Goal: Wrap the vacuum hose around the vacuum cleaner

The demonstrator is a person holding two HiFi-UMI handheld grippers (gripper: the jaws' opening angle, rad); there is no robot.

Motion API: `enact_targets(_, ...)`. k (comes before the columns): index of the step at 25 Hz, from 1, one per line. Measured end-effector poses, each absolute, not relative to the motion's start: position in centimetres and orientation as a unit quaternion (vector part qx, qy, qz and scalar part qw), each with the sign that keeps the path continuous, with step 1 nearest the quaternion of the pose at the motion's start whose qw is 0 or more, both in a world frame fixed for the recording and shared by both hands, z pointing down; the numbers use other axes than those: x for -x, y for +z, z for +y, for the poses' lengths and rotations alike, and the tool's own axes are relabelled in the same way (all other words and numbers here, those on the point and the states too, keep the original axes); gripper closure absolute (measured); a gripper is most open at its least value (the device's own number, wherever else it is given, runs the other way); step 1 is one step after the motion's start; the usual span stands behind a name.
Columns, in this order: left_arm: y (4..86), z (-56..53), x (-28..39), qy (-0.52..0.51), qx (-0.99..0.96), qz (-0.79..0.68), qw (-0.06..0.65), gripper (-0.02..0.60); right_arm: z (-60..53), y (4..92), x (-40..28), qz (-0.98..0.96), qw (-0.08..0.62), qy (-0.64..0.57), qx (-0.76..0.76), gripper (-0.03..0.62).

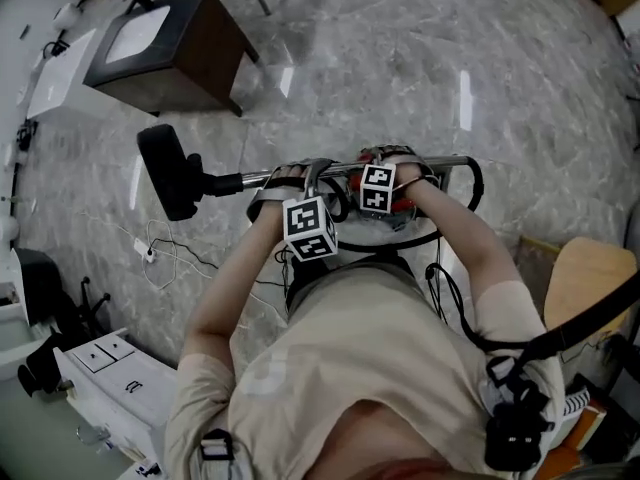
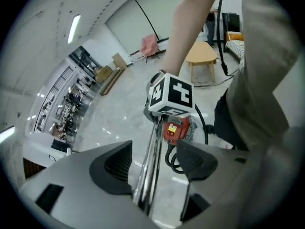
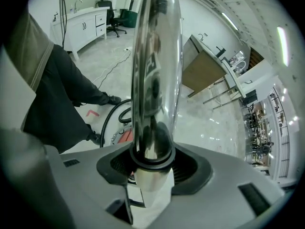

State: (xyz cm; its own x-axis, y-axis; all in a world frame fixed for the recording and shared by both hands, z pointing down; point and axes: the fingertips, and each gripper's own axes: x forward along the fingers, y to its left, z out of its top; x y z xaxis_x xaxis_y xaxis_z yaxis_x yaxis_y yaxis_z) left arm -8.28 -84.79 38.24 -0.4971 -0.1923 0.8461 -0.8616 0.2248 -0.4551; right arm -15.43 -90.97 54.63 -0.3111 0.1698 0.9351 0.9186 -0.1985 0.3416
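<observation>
The marble floor (image 1: pixel 400 78) bears a cabinet (image 1: pixel 172 50) and cables (image 1: pixel 168 258).

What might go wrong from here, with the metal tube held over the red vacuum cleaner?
1. Only the right gripper clamps the metal tube; the left gripper has its jaws open around it. The long tube, with the floor brush at its far end, may tip or slip in that single grip.
2. The black hose loops close to the person's legs and may catch on them.
</observation>
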Motion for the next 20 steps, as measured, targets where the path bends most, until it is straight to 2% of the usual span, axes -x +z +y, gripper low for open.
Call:
enact_targets(5,44.6,-78.1,8.7,0.535,-0.420,-0.623,0.385,0.301,-87.9,55.4,14.1,-0.526,0.350,-0.620,0.464,0.395)
enact_targets(11,51.9,-68.2,10.0,0.571,-0.436,-0.550,0.425,0.304,-76.9,55.8,14.0,-0.521,0.361,-0.624,0.458,0.395)
enact_targets(12,52.8,-66.9,10.4,0.570,-0.427,-0.552,0.433,0.329,-75.5,56.2,14.0,-0.521,0.357,-0.623,0.461,0.395)
enact_targets(13,53.4,-66.0,10.6,0.562,-0.420,-0.560,0.440,0.418,-74.4,56.4,13.9,-0.521,0.355,-0.622,0.465,0.395)
enact_targets(14,53.7,-65.3,10.8,0.547,-0.418,-0.571,0.448,0.466,-73.7,56.3,13.7,-0.519,0.356,-0.622,0.466,0.395)
enact_targets(17,55.1,-64.1,10.5,0.496,-0.436,-0.584,0.471,0.494,-73.0,56.3,13.4,-0.507,0.369,-0.629,0.458,0.395)
enact_targets(20,56.6,-63.0,9.5,0.470,-0.459,-0.568,0.495,0.494,-72.2,56.8,13.1,-0.500,0.370,-0.634,0.459,0.395)
